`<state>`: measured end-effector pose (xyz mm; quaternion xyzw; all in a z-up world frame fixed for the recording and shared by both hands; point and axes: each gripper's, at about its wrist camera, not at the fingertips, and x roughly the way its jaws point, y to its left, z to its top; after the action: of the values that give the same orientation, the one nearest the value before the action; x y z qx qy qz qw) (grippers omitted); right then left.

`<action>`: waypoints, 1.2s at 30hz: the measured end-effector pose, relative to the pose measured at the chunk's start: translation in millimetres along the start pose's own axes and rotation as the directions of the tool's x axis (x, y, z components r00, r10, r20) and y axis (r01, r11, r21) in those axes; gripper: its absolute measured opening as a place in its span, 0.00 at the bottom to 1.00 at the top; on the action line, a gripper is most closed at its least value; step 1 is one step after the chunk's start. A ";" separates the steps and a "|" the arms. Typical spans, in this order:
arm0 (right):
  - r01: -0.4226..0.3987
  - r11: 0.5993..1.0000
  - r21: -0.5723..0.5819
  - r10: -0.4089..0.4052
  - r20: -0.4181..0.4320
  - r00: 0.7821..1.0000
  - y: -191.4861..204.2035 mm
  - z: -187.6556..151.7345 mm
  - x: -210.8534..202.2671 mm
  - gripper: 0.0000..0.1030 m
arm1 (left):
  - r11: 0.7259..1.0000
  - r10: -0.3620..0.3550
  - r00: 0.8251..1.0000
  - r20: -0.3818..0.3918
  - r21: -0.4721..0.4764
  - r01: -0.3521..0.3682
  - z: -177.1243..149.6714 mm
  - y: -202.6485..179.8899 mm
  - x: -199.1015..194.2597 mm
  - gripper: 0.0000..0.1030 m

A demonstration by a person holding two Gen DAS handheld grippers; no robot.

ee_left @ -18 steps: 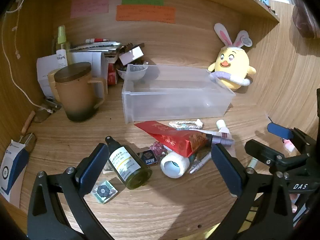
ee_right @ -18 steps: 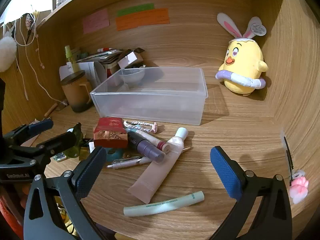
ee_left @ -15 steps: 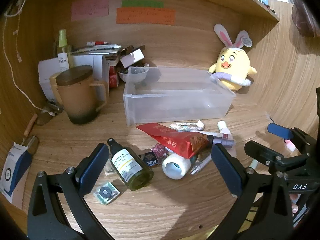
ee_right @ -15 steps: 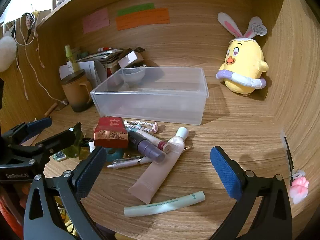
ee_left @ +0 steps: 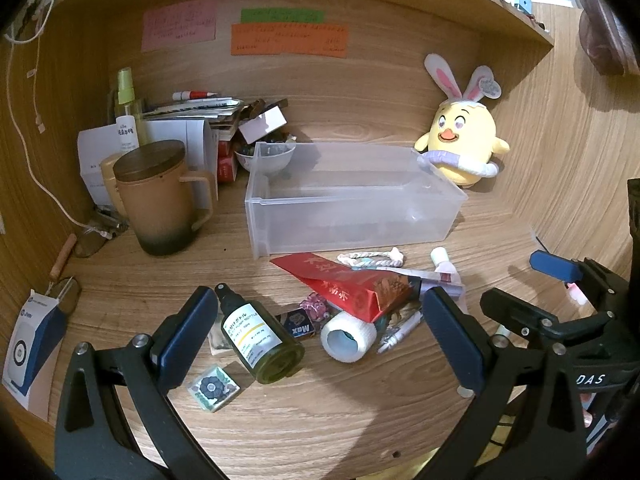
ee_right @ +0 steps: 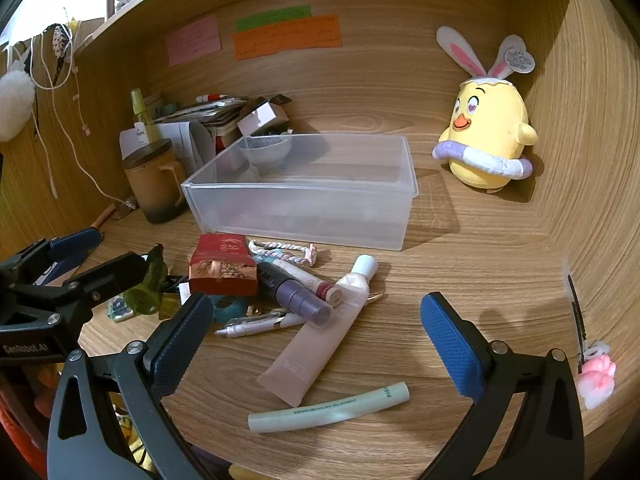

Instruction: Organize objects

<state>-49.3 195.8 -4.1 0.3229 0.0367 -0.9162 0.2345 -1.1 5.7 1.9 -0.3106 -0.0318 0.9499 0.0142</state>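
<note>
A clear plastic bin (ee_left: 352,208) (ee_right: 304,196) stands empty at the middle of the desk. In front of it lies a pile: a green bottle (ee_left: 260,340), a red packet (ee_left: 344,284) (ee_right: 222,266), a white roll (ee_left: 348,336), a pink tube (ee_right: 320,340), a purple-capped tube (ee_right: 296,296), a pen (ee_right: 256,325) and a pale green tube (ee_right: 328,408). My left gripper (ee_left: 316,336) is open and empty, its jaws either side of the bottle and roll. My right gripper (ee_right: 316,344) is open and empty over the pink tube.
A brown lidded mug (ee_left: 160,200) and stacked papers (ee_left: 192,108) stand at the back left. A yellow chick plush (ee_left: 464,144) (ee_right: 488,136) sits at the back right. A small tile (ee_left: 214,387) lies near the left finger. A pink charm (ee_right: 596,380) lies at the right.
The left gripper has drawn back slightly, so the pile sits a little farther off. The right view is almost unchanged. Both grippers stay open.
</note>
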 end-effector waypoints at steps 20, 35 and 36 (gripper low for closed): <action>-0.002 1.000 -0.004 0.002 -0.009 1.000 1.4 -0.6 -0.6 1.00 | 1.000 -0.014 1.000 -0.005 -0.015 0.014 -1.4 -0.2 -1.1 1.00; -0.011 1.000 0.004 0.011 -0.016 1.000 -1.5 0.1 -0.8 1.00 | 0.999 -0.022 1.000 -0.018 -0.033 0.021 -1.7 2.2 0.9 1.00; -0.011 1.000 0.003 0.011 -0.017 1.000 -1.4 0.2 -0.8 1.00 | 0.999 -0.021 1.000 -0.018 -0.033 0.021 -1.6 2.1 1.0 1.00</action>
<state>-49.5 197.3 -3.6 0.3311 0.0353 -0.9122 0.2388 -1.0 3.7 -0.2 -0.3190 -0.0504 0.9462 0.0195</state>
